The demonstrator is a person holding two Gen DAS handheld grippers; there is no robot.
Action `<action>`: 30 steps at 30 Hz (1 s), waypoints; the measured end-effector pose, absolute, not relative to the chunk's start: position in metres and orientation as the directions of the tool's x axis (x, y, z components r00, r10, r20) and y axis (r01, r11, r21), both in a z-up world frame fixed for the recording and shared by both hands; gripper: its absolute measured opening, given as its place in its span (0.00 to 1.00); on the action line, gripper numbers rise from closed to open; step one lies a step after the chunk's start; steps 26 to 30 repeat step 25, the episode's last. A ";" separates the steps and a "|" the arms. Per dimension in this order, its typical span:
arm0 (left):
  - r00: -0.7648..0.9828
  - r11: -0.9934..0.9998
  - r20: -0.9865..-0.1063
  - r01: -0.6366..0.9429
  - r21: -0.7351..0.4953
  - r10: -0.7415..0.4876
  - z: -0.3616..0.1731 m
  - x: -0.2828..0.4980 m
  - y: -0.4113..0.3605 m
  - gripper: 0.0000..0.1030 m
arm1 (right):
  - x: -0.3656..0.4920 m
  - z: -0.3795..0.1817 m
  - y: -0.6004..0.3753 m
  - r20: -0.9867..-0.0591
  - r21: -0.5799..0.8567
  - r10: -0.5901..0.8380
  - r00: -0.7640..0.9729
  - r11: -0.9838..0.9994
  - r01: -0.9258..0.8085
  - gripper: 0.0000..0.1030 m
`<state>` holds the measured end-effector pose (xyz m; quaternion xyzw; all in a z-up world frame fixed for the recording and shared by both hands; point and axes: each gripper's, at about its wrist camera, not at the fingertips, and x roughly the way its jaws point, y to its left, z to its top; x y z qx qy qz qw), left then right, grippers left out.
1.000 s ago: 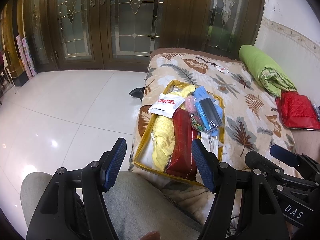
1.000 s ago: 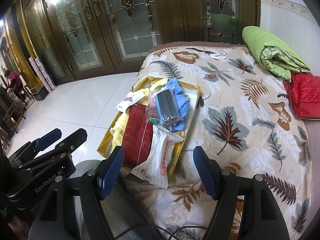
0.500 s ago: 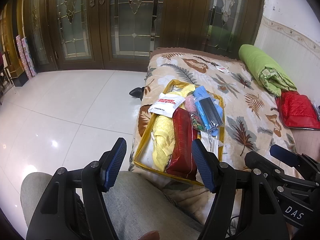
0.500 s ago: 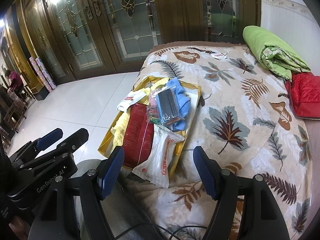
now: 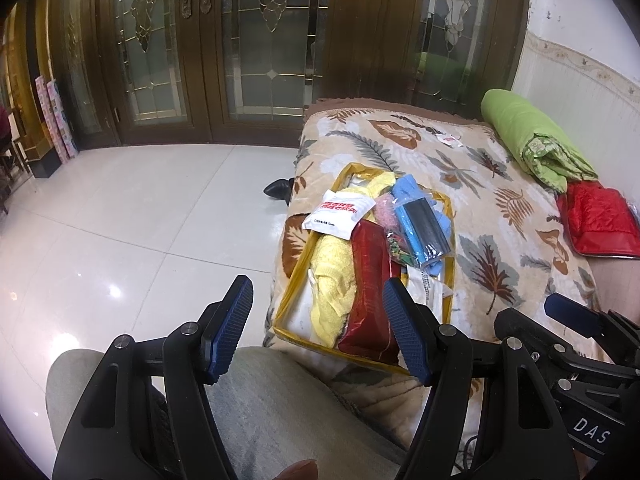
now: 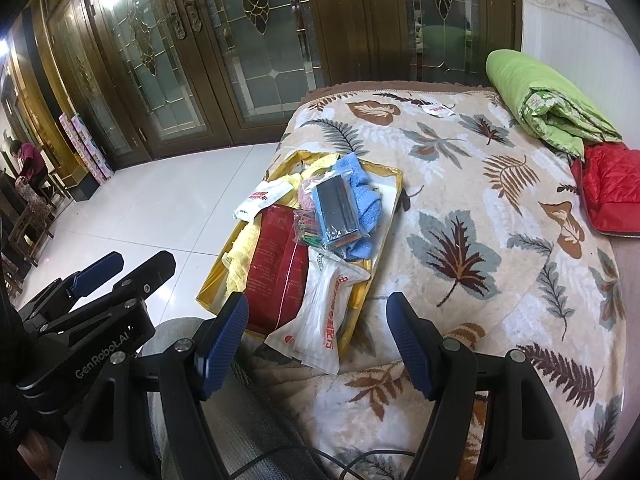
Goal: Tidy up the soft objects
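A clear storage bag with yellow trim (image 5: 289,288) (image 6: 394,184) lies on the leaf-patterned bed near its left edge. On it lie a yellow towel (image 5: 334,268) (image 6: 240,248), a red packet (image 5: 370,276) (image 6: 276,264), a blue cloth (image 5: 404,188) (image 6: 360,192) under a dark packet (image 5: 424,228) (image 6: 334,210), and white plastic packets (image 5: 340,214) (image 6: 324,312). My left gripper (image 5: 318,328) is open, empty, short of the bag's near end. My right gripper (image 6: 318,338) is open too, above the nearest white packet.
A green rolled quilt (image 5: 528,140) (image 6: 548,100) and a red padded bag (image 5: 600,220) (image 6: 612,188) lie at the bed's right. A person's grey trouser leg (image 5: 260,412) is under the grippers. White tiled floor (image 5: 120,220) and glazed wooden doors (image 5: 260,40) are left. A dark shoe (image 5: 278,189) lies beside the bed.
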<state>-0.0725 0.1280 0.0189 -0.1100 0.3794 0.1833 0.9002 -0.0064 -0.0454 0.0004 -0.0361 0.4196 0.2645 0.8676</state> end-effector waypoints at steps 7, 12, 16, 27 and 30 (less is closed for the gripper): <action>0.640 0.908 -0.724 -0.416 -0.045 0.258 0.018 -0.071 0.127 0.66 | -0.005 0.000 -0.045 -0.746 0.158 0.429 0.509 0.857 -0.490 0.70; 0.638 0.912 -0.727 -0.409 -0.038 0.256 0.019 -0.066 0.126 0.66 | -0.003 0.002 -0.044 -0.744 0.155 0.427 0.514 0.859 -0.489 0.70; 0.628 0.913 -0.732 -0.408 -0.021 0.264 0.020 -0.061 0.130 0.66 | -0.001 0.002 -0.044 -0.744 0.161 0.427 0.514 0.861 -0.483 0.70; 0.636 0.910 -0.719 -0.414 -0.010 0.281 0.017 -0.058 0.134 0.66 | -0.001 -0.003 -0.039 -0.753 0.156 0.423 0.504 0.859 -0.488 0.70; 0.636 0.910 -0.719 -0.414 -0.010 0.281 0.017 -0.058 0.134 0.66 | -0.001 -0.003 -0.039 -0.753 0.156 0.423 0.504 0.859 -0.488 0.70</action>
